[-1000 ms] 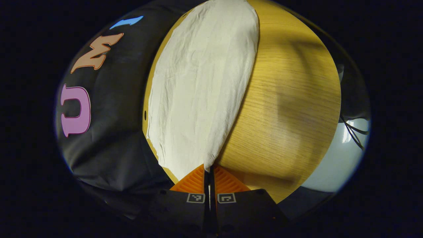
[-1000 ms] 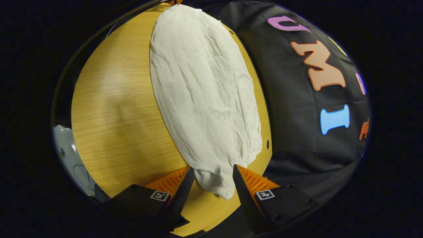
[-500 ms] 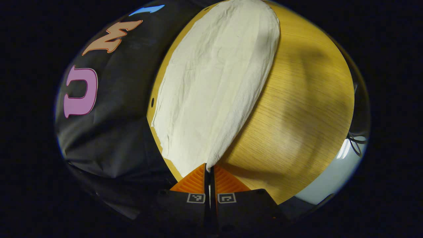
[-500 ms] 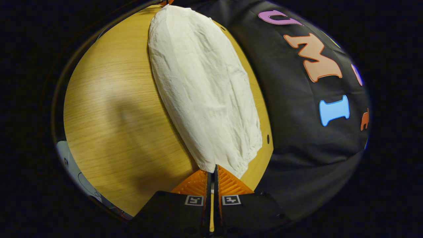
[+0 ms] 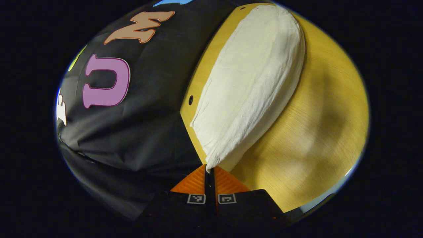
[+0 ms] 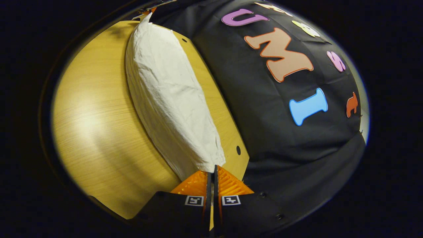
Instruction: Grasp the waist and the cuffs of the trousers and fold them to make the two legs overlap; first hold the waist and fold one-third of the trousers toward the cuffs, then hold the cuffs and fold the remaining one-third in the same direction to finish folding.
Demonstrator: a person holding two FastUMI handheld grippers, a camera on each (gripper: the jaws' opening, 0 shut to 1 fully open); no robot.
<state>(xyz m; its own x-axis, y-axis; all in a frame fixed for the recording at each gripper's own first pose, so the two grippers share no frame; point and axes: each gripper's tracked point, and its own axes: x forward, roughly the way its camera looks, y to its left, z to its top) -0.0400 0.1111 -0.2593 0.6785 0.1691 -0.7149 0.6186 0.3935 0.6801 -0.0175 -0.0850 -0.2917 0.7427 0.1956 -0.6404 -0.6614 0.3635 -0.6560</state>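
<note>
Cream trousers point(image 5: 254, 82) stretch lengthwise along the far side of the wooden table point(image 5: 314, 132), close to the booth wall. My left gripper point(image 5: 209, 169) is shut on the corner of their near end, and the cloth rises from the table toward the fingers. In the right gripper view the same trousers point(image 6: 165, 99) run away from me over the table point(image 6: 99, 132). My right gripper point(image 6: 212, 170) is shut on the corner of the opposite end. Between the two grips the held edge hangs taut and lifted, and the other long edge lies on the wood.
The black booth wall point(image 5: 138, 125) hangs right behind the table's back edge. A small round hole point(image 5: 190, 100) sits in the tabletop near that edge, and the same hole point(image 6: 238, 150) appears beside the right gripper. Bare wood spreads on the side away from the wall.
The right gripper, open around the trousers' end a second ago, has shut on it. Both grippers have since lifted the held edge and swung it toward the booth wall.
</note>
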